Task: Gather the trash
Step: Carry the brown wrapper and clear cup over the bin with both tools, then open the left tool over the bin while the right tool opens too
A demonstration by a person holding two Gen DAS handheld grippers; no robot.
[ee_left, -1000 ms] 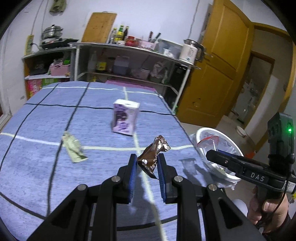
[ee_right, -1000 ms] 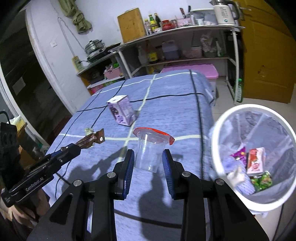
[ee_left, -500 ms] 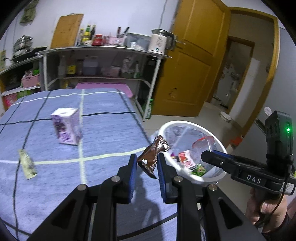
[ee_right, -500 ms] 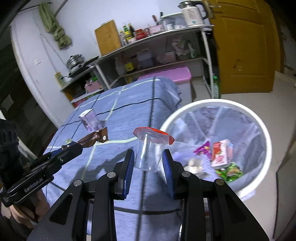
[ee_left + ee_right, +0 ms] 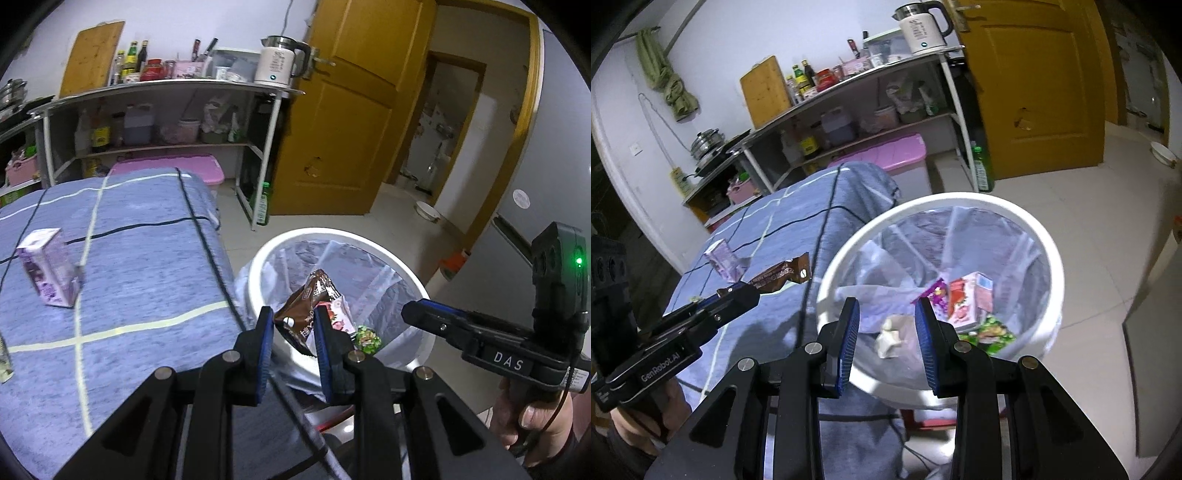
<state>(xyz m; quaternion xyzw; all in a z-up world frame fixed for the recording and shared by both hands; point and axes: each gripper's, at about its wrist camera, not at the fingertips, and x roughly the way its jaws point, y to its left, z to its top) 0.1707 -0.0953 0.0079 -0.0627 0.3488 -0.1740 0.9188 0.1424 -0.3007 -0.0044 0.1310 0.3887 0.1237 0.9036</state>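
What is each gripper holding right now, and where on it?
The left gripper pinches a brown wrapper by its lower end, and the rest sticks up. The right gripper holds nothing: its fingers are apart.

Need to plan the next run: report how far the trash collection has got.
Done: a red carton, crumpled paper and a green wrapper lie in the white bin. In hand: the left gripper clamps a brown wrapper near it; right gripper empty. Left: the purple carton on the table.
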